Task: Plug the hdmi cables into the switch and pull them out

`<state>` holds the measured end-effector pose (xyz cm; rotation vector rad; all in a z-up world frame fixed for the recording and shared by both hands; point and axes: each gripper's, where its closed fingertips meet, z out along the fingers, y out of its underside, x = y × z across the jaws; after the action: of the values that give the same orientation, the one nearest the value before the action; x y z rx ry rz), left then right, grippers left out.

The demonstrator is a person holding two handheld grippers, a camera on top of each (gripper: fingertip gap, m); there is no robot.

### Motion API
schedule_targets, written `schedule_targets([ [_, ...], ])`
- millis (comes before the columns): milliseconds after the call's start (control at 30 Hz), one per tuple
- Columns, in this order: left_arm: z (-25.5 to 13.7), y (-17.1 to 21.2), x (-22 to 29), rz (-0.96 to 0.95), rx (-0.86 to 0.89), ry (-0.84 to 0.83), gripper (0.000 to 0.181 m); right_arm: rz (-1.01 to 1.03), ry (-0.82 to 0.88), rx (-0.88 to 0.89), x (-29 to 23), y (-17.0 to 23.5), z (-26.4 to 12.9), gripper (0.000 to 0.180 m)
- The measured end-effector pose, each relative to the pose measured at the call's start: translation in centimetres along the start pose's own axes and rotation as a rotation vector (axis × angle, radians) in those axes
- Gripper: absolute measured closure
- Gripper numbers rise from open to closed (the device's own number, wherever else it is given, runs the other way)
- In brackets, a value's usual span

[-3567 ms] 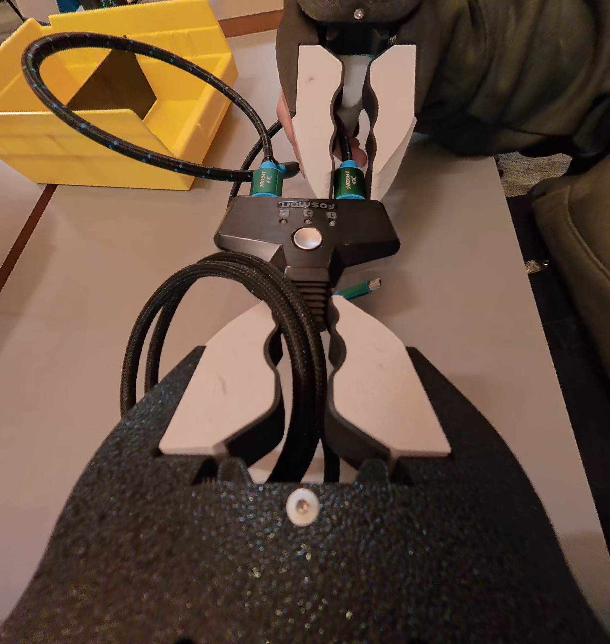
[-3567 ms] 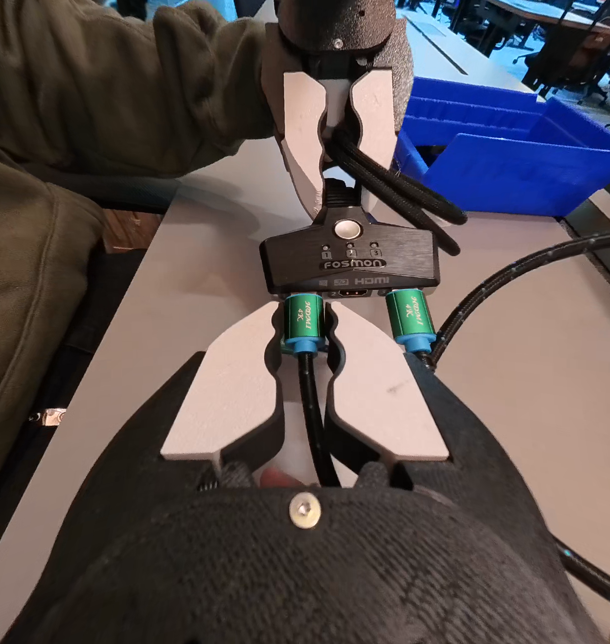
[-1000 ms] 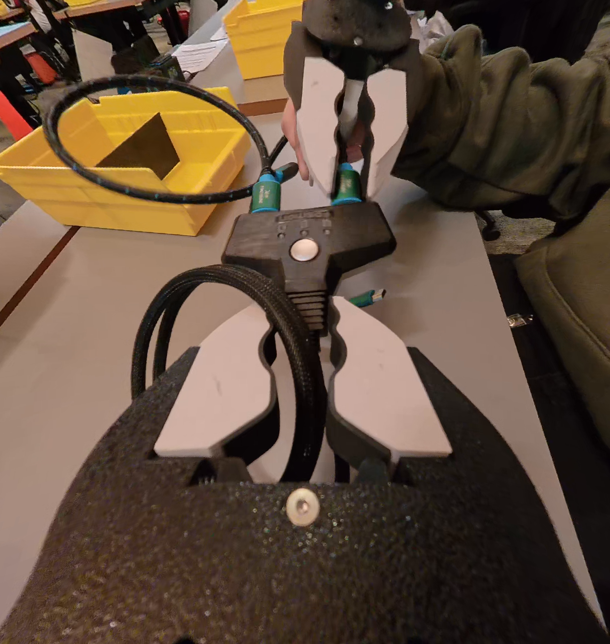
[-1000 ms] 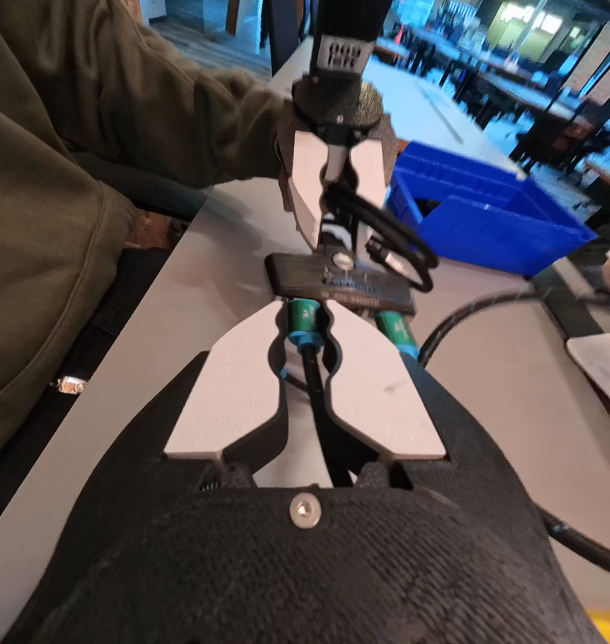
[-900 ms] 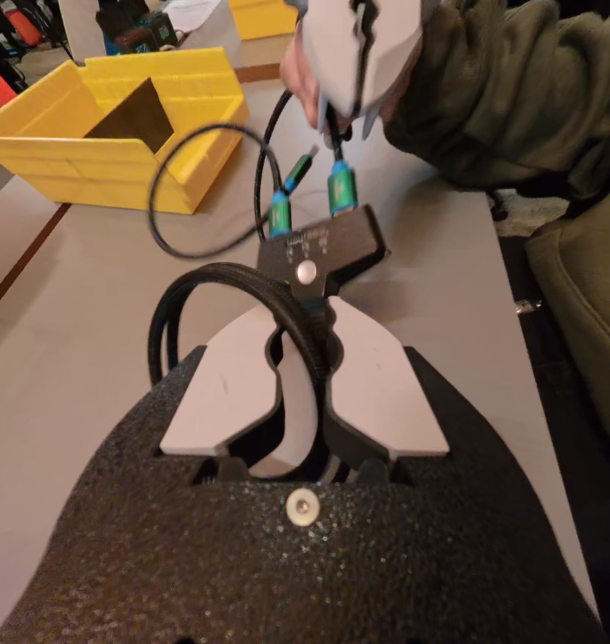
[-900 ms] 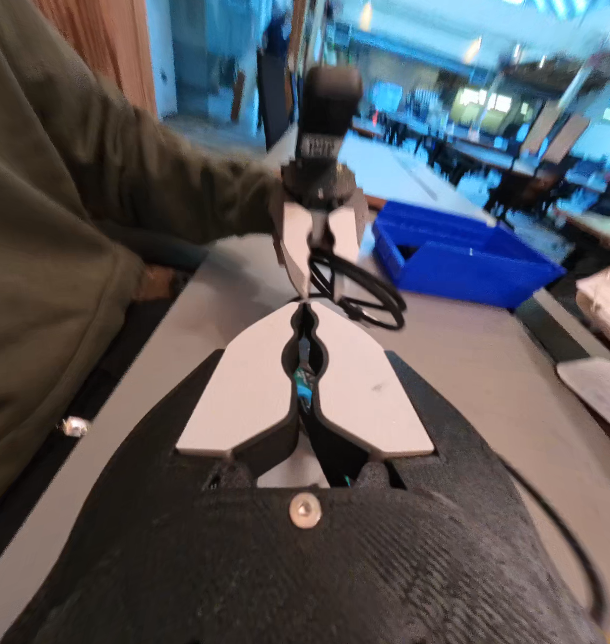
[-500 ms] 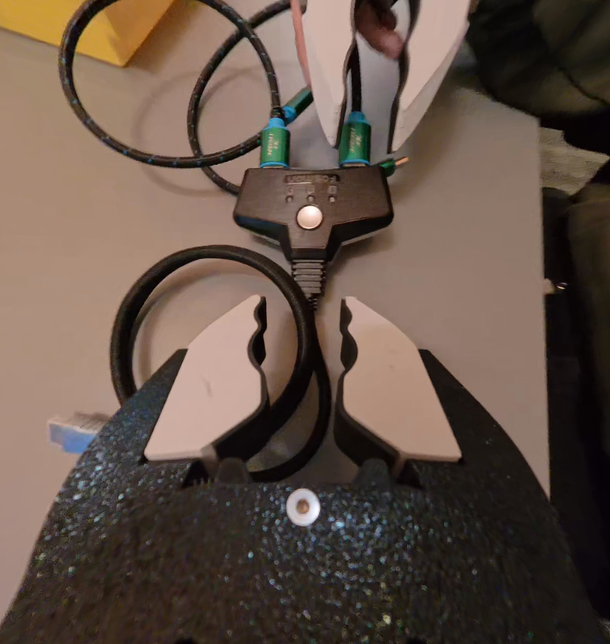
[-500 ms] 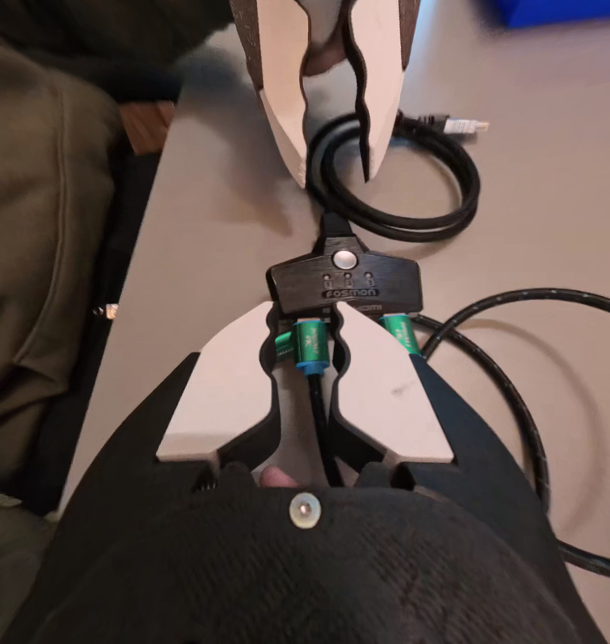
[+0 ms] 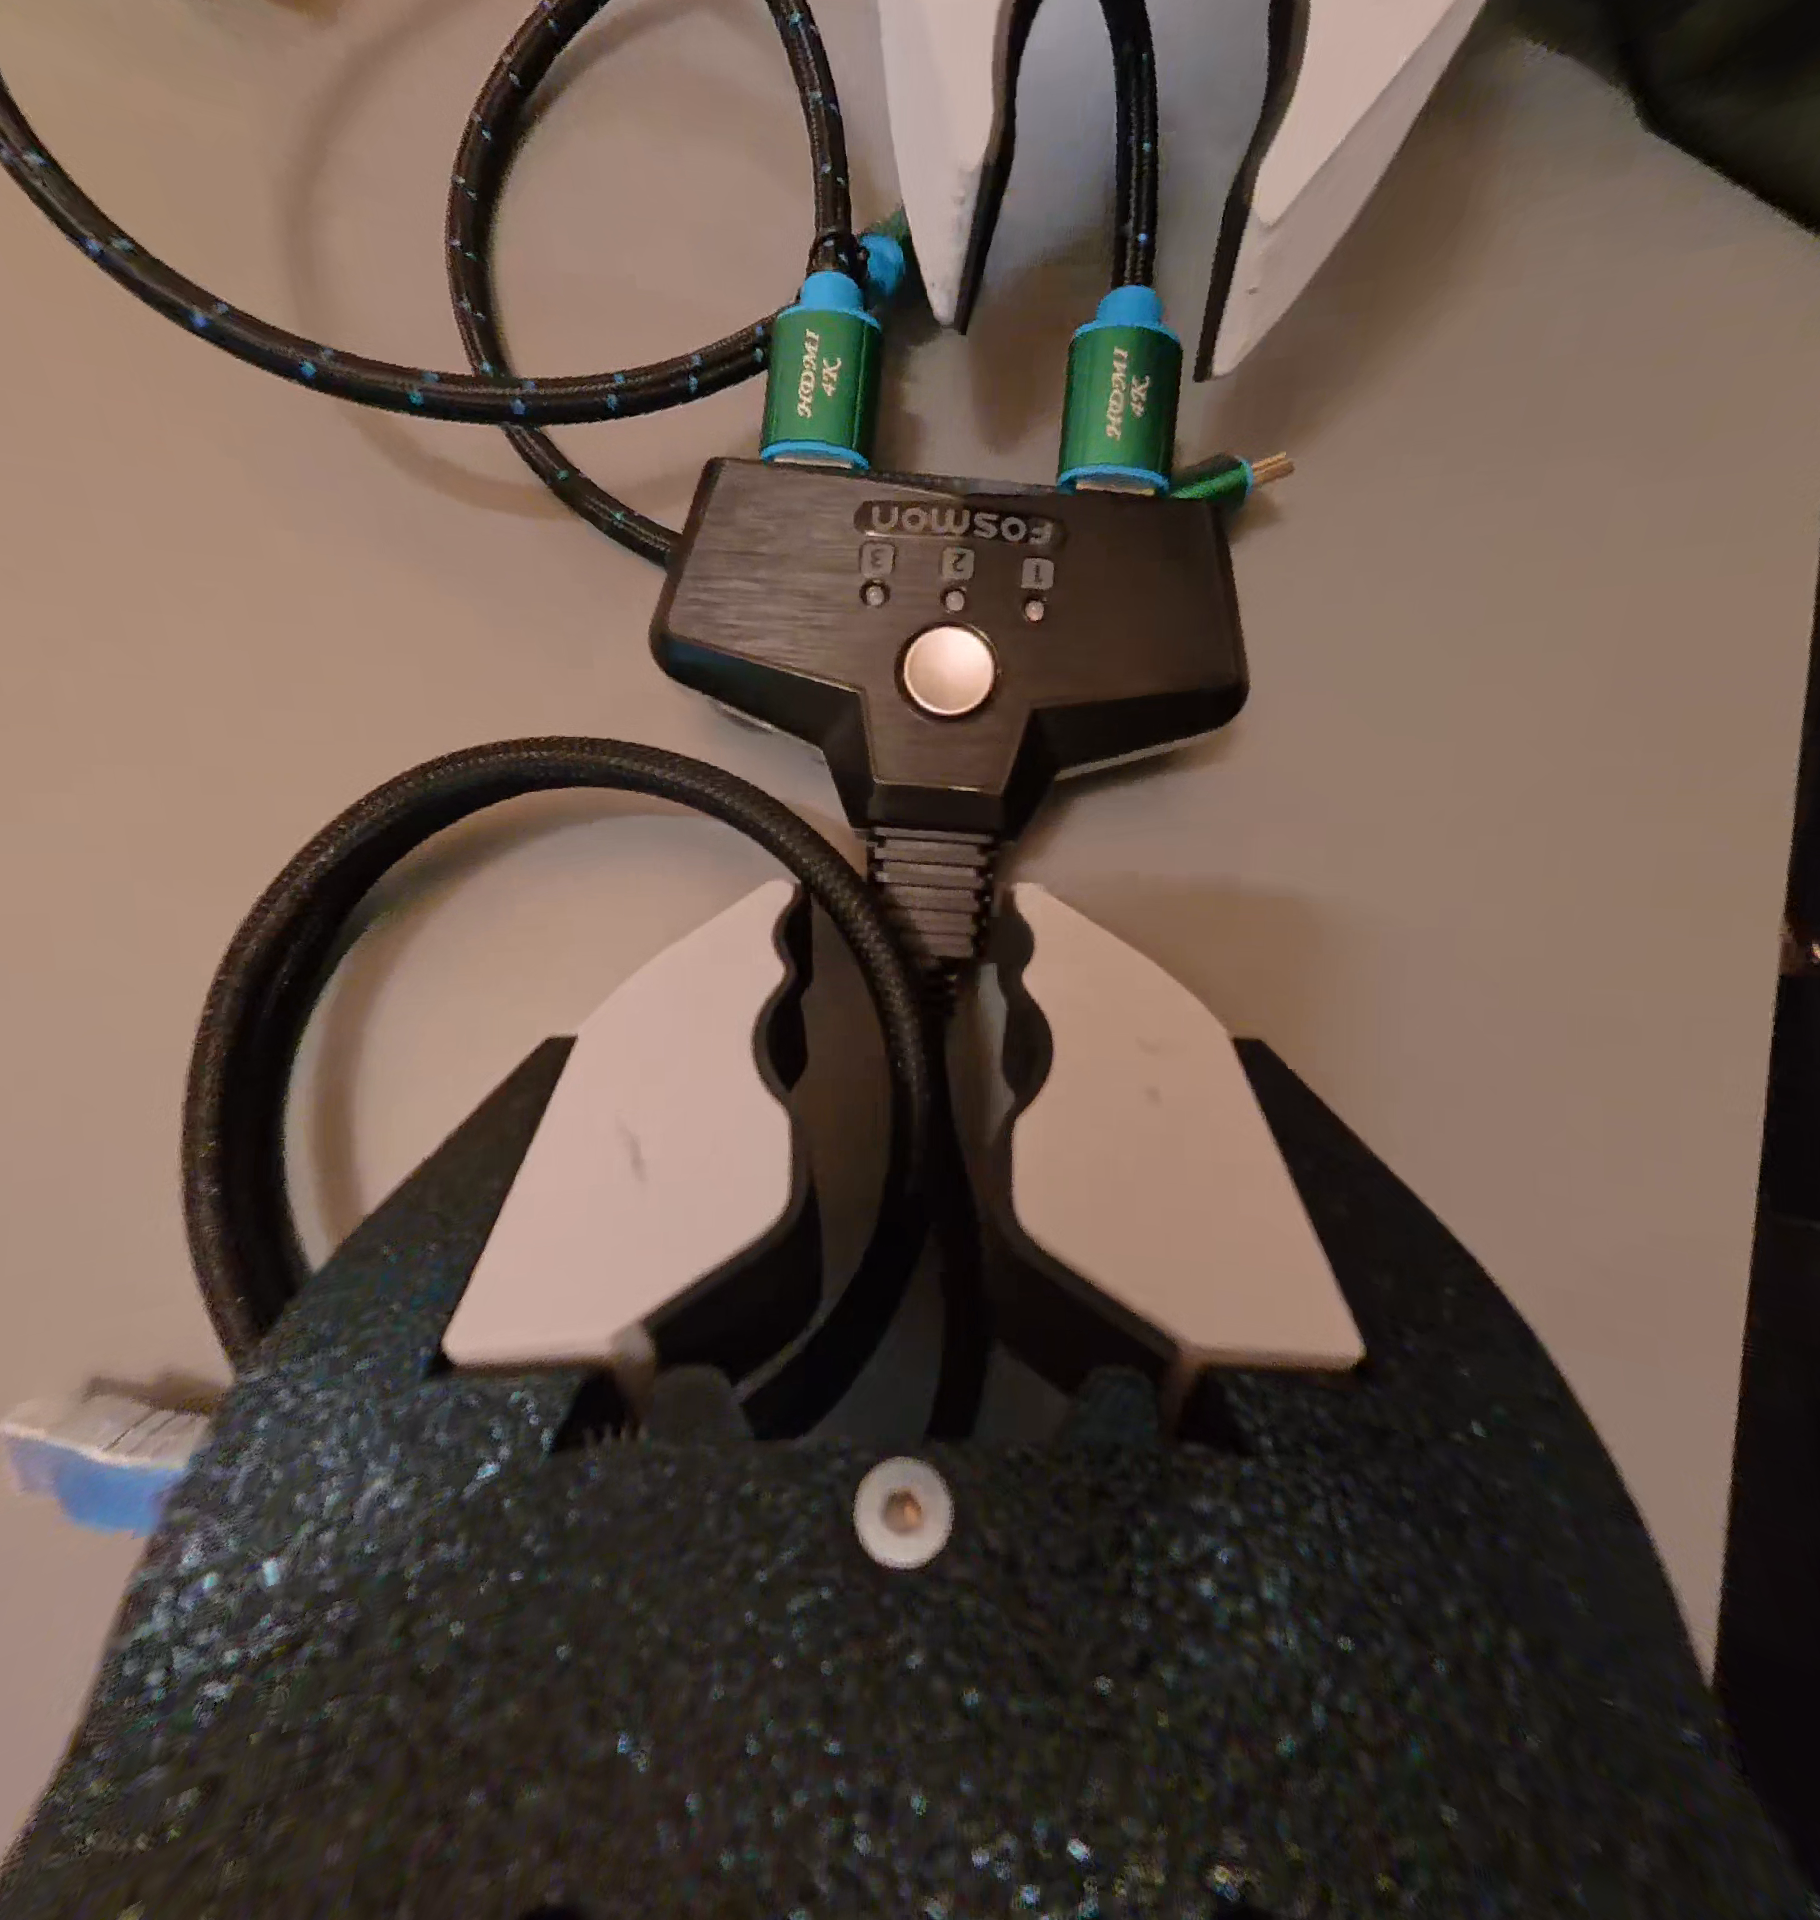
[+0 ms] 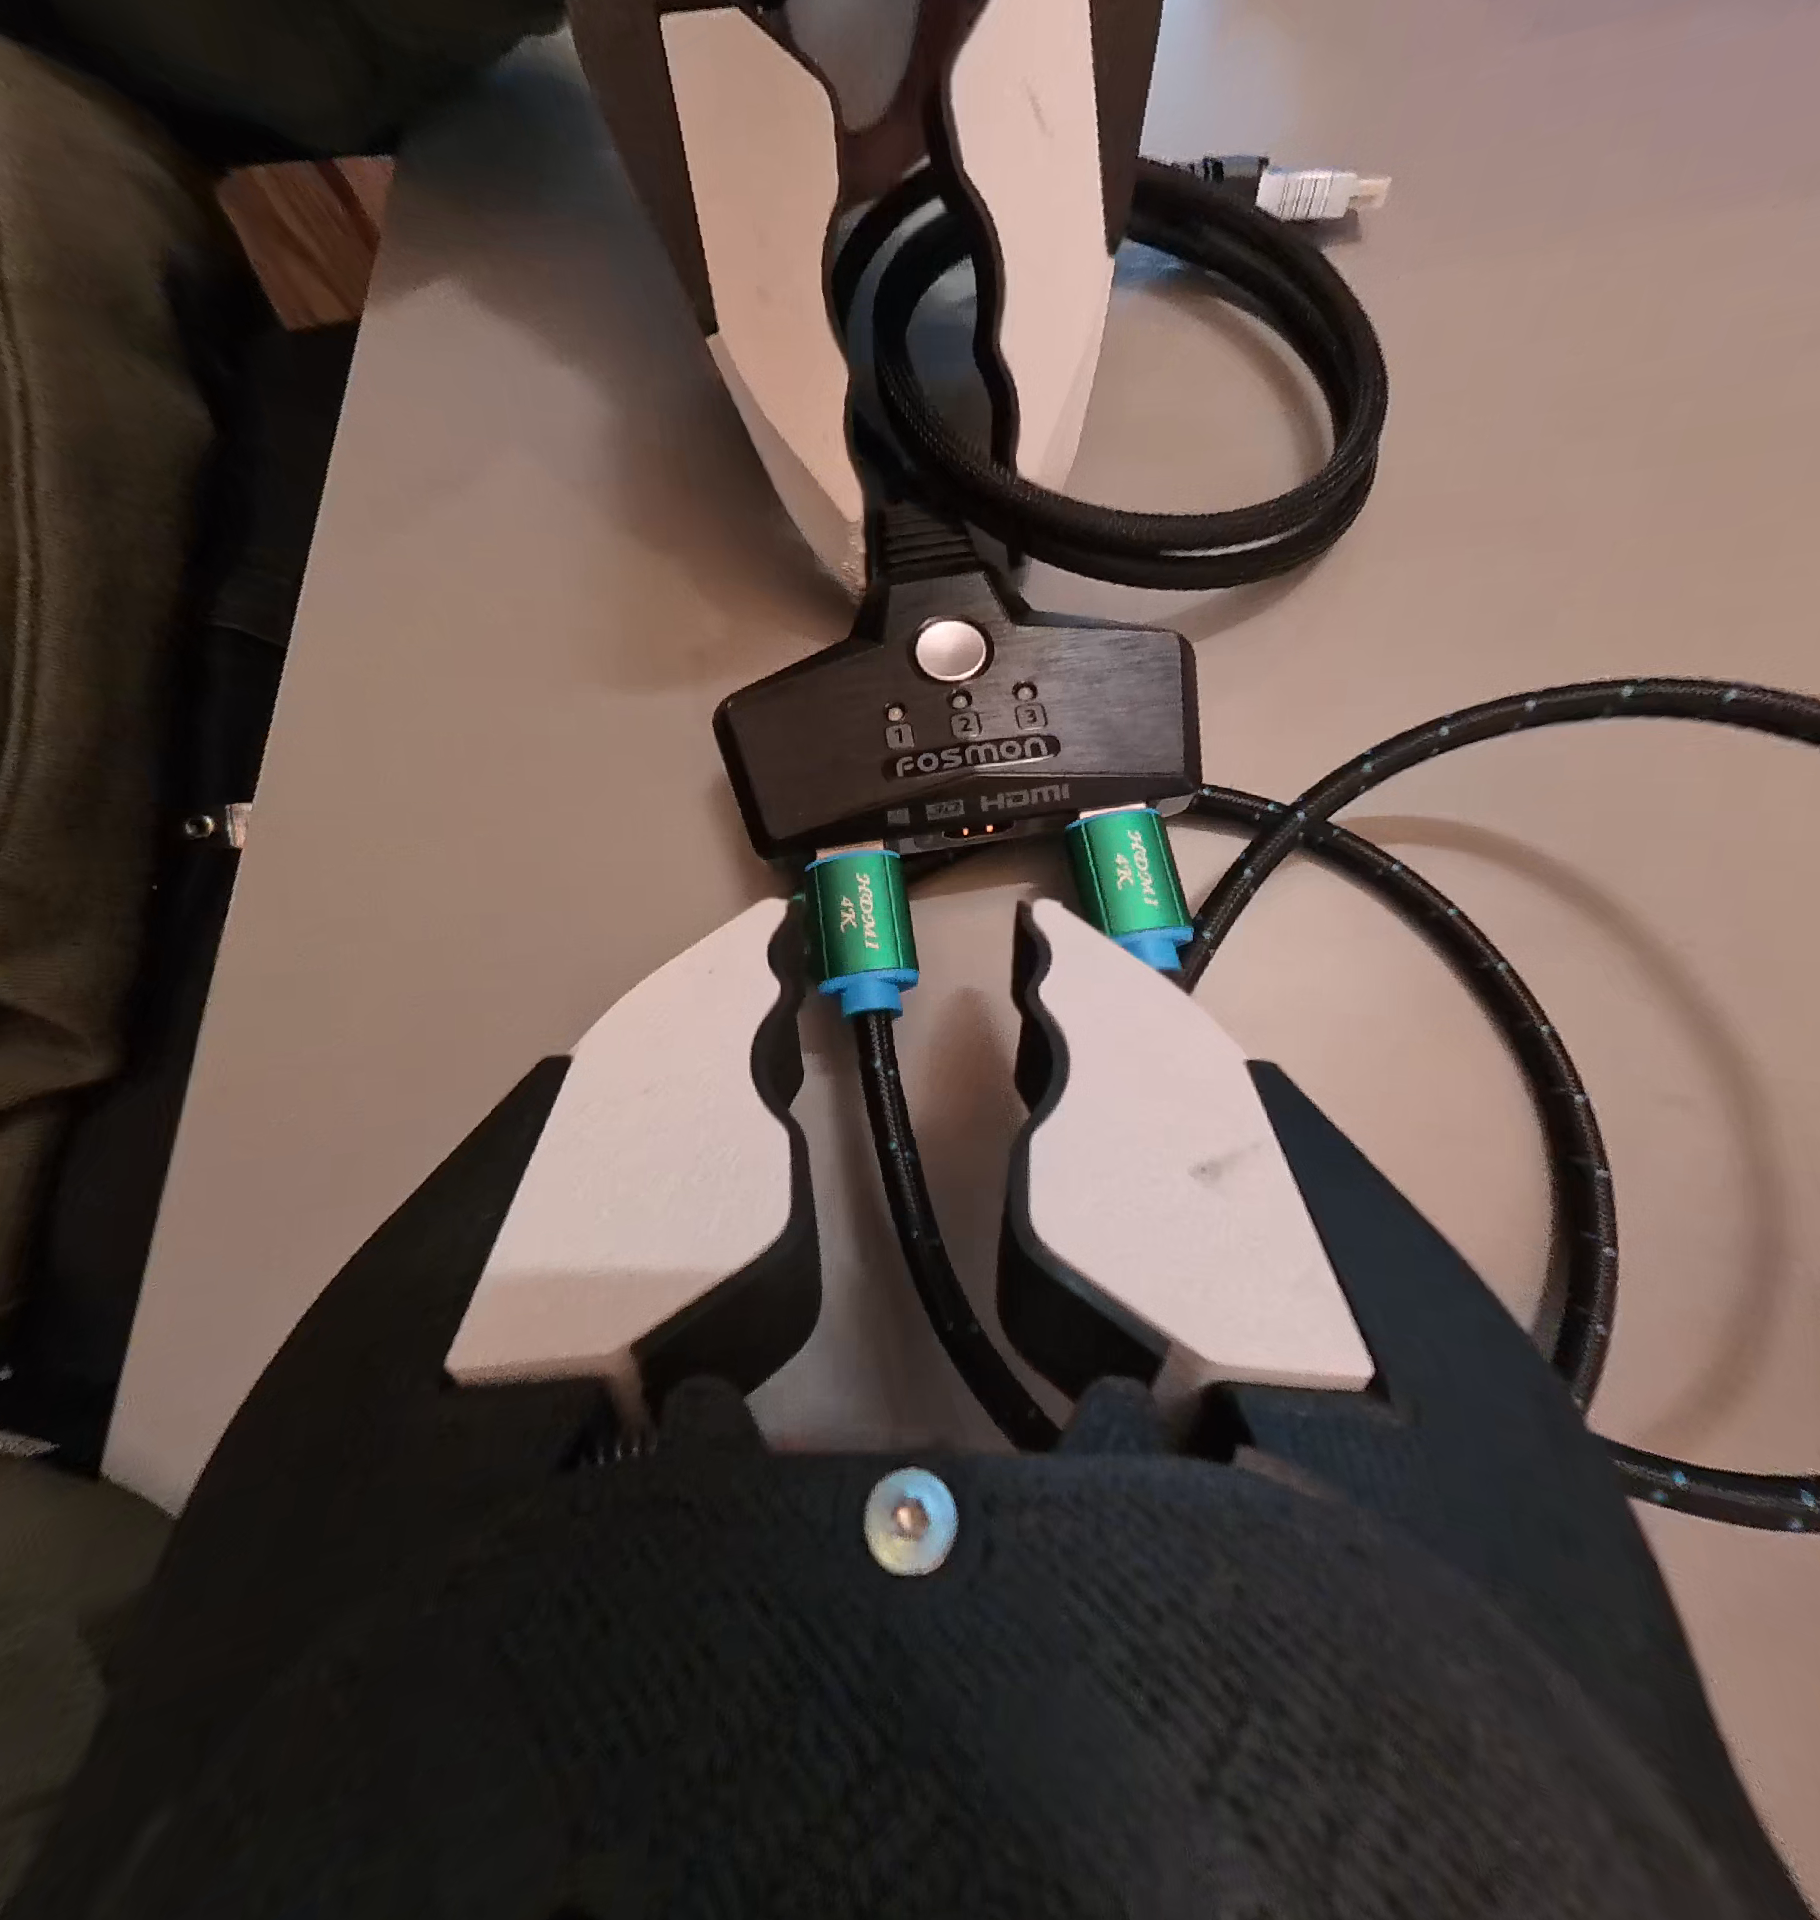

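On the grey table (image 9: 262, 644), the HDMI switch (image 9: 947, 623) lies flat between the two grippers, which face each other across it. The left gripper (image 9: 901, 904) is released, its white fingers (image 9: 677, 1122) spread to either side of the switch's ribbed strain relief (image 9: 932, 883) without pinching it. The switch's thick black pigtail cable (image 9: 293, 935) loops away from that neck, crosses between the fingers and runs under the gripper body, so its full path is hidden; its silver plug (image 10: 1311, 192) lies on the table beyond the loop.

On the switch's far side the right gripper (image 10: 906, 914) is also slack, jaws apart. One green-shelled HDMI plug (image 10: 856, 935) sits seated in an outer port, lying between the open fingertips and close against one of them; whether it touches cannot be told. Its braided cable (image 10: 906, 1174) runs back between the fingers. A second green plug (image 10: 1129, 878) is seated in the other outer port, just beside the right gripper's other finger, and its braided cable (image 10: 1571, 1091) curls wide across the table. The middle port (image 10: 973, 828) stands empty.

A loose green connector (image 9: 1233, 480) pokes out from behind the switch's corner, mostly hidden. An olive sleeve (image 10: 44, 623) fills the table's edge near the switch.
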<state>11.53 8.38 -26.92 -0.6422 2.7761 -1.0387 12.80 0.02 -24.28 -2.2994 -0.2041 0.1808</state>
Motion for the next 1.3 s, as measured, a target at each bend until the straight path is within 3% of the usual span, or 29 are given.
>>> schedule_targets([
  [33,0.2,0.1,0.0,0.009,-0.004,-0.002,0.147,0.004,-0.003,-0.010,0.1,0.3,0.1,0.142],
  [367,-0.4,-0.5,0.1,0.080,0.136,-0.047,0.159,-0.090,0.004,-0.025,0.0,1.1,0.6,0.146],
  [600,-6.4,-1.5,-0.5,0.178,0.253,-0.087,0.159,-0.184,0.043,0.181,-0.6,-4.4,0.4,0.151],
  [767,-8.9,-1.1,-0.5,0.261,0.345,-0.127,0.160,-0.094,0.098,0.356,-1.6,-8.5,0.4,0.138],
  [833,-9.2,-1.0,-0.1,0.281,0.375,-0.127,0.160,-0.108,0.072,0.399,-3.3,-9.3,0.9,0.148],
  [933,-9.5,-0.7,0.5,0.331,0.382,-0.113,0.159,-0.155,0.128,0.323,-4.3,-9.6,2.0,0.156],
  [1200,-12.2,-1.3,1.3,0.405,0.458,-0.135,0.159,-0.111,0.231,0.282,-5.5,-12.2,1.4,0.154],
  [1300,-12.9,-1.4,2.0,0.437,0.470,-0.137,0.159,-0.114,0.293,0.177,-5.8,-11.9,0.7,0.153],
])
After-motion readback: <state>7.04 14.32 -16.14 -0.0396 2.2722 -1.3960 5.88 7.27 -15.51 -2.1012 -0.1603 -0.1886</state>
